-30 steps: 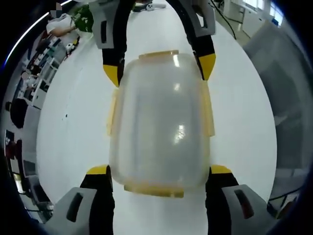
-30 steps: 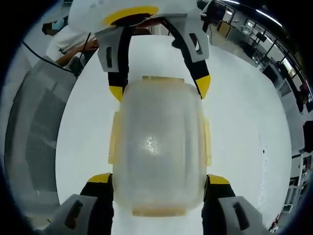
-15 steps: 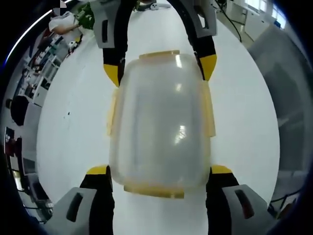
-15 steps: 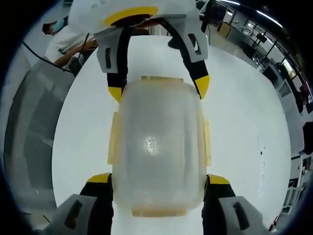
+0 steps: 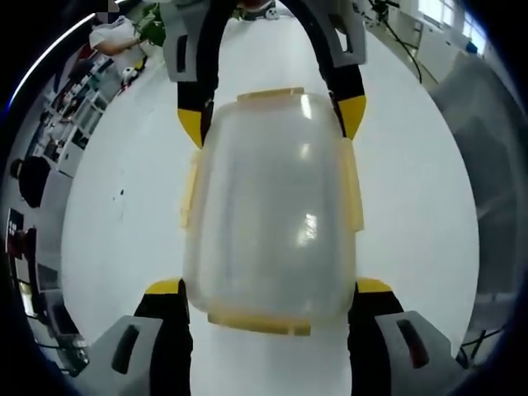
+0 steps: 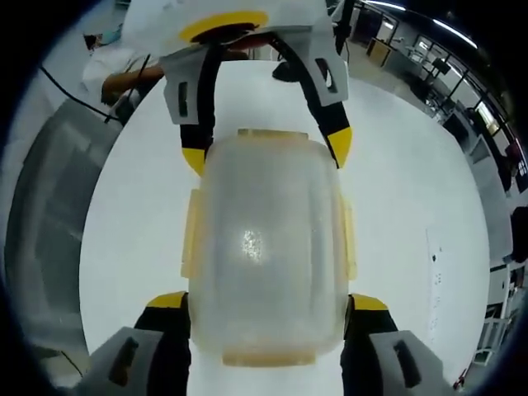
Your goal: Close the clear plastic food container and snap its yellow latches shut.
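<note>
Container (image 5: 271,206) between both tools (white table (image 5: 124,247) around).

- The left gripper view looks close along its jaws across the container (image 5: 268,210).
- The right gripper view faces it from the opposite end.
- Both share the container (image 6: 264,252) and white table (image 5: 124,247).
</note>
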`<move>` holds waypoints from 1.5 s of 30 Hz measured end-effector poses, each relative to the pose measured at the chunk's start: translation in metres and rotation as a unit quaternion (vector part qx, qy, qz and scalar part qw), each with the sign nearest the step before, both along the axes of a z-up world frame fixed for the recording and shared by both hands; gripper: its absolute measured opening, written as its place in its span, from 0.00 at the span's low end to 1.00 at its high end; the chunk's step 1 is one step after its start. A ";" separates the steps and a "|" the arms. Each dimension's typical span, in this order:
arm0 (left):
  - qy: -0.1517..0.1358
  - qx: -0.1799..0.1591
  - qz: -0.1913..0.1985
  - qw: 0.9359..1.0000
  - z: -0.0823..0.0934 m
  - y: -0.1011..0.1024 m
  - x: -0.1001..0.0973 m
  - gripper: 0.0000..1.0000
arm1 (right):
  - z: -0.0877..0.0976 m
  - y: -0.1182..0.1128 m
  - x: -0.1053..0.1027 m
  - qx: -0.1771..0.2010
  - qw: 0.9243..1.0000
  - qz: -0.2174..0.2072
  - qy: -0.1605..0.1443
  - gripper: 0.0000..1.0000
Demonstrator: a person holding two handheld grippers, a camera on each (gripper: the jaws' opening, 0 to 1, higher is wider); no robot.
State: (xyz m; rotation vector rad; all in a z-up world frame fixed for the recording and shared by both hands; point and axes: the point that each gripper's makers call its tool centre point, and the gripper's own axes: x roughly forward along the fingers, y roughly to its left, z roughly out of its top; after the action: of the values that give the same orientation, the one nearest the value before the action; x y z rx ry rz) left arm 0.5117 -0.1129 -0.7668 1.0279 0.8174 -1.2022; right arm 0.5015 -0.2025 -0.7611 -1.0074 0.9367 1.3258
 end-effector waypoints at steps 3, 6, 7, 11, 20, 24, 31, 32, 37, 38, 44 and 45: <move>0.000 -0.003 0.001 1.000 0.000 -0.002 0.007 0.77 | 0.000 -0.001 0.006 -0.001 1.000 -0.001 0.000 0.74; 0.001 -0.002 -0.001 1.000 0.000 -0.003 0.011 0.77 | 0.000 -0.002 0.010 -0.002 1.000 -0.003 -0.001 0.75; 0.001 -0.003 0.000 1.000 0.000 -0.004 0.012 0.77 | 0.000 -0.003 0.012 -0.002 1.000 -0.003 0.000 0.75; 0.001 -0.007 0.002 1.000 0.000 -0.004 0.014 0.77 | -0.001 -0.003 0.015 -0.003 1.000 0.000 0.000 0.75; 0.002 -0.010 0.002 1.000 0.000 -0.004 0.021 0.77 | -0.002 -0.003 0.022 -0.008 1.000 0.000 0.002 0.75; 0.002 -0.011 0.002 1.000 0.000 -0.005 0.023 0.77 | -0.002 -0.003 0.025 -0.008 1.000 -0.001 0.002 0.76; 0.002 -0.013 0.003 1.000 0.000 -0.005 0.027 0.77 | -0.002 -0.003 0.028 -0.009 1.000 -0.001 0.002 0.76; 0.002 -0.013 0.003 1.000 0.000 -0.005 0.028 0.77 | -0.002 -0.003 0.028 -0.010 1.000 0.000 0.002 0.76; 0.002 -0.014 0.003 1.000 -0.001 -0.005 0.030 0.77 | -0.003 -0.003 0.031 -0.010 1.000 0.000 0.002 0.76; 0.002 -0.013 0.003 1.000 -0.001 -0.005 0.031 0.77 | -0.003 -0.003 0.032 -0.010 1.000 0.000 0.002 0.76; 0.002 -0.013 0.002 1.000 0.000 -0.006 0.035 0.78 | -0.003 -0.003 0.035 -0.010 1.000 -0.002 0.002 0.76; 0.001 -0.013 0.002 1.000 0.000 -0.006 0.034 0.78 | -0.003 -0.003 0.035 -0.010 1.000 -0.002 0.001 0.77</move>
State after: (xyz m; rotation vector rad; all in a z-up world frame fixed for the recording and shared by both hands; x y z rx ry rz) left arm 0.5460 -0.1188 -0.7668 1.0039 0.8033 -1.2080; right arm 0.5369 -0.2056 -0.7644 -1.0187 0.9557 1.3166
